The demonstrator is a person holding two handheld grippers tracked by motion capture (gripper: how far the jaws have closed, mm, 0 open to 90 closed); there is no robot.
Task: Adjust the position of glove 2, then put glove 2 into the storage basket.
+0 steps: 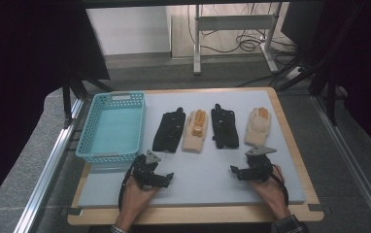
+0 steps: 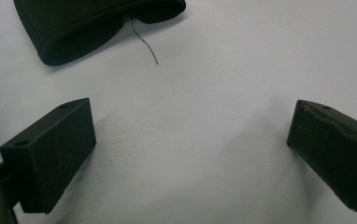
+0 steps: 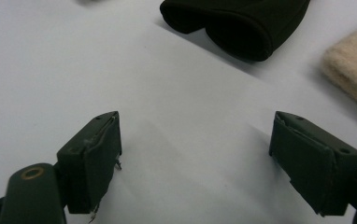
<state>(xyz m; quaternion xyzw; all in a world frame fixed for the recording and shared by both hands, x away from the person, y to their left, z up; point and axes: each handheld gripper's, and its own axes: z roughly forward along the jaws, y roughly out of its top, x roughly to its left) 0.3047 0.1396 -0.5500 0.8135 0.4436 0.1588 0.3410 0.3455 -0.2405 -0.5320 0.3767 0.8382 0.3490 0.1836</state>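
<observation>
Four gloves lie in a row on the grey mat (image 1: 198, 170): a black glove (image 1: 169, 130), a cream glove with orange fingertips (image 1: 195, 130), a second black glove (image 1: 224, 126) and a second cream glove (image 1: 258, 125). My left gripper (image 1: 160, 177) rests near the mat's front left, open and empty, below the first black glove (image 2: 92, 23). My right gripper (image 1: 237, 171) rests at the front right, open and empty, below the second black glove (image 3: 237, 23) and the cream glove's cuff (image 3: 354, 70).
A turquoise plastic basket (image 1: 111, 127) stands empty at the mat's left edge, just beyond my left gripper. The mat lies on a wooden board (image 1: 290, 141). Dark curtains hang on both sides, and a metal stand (image 1: 232, 29) is on the floor behind the table.
</observation>
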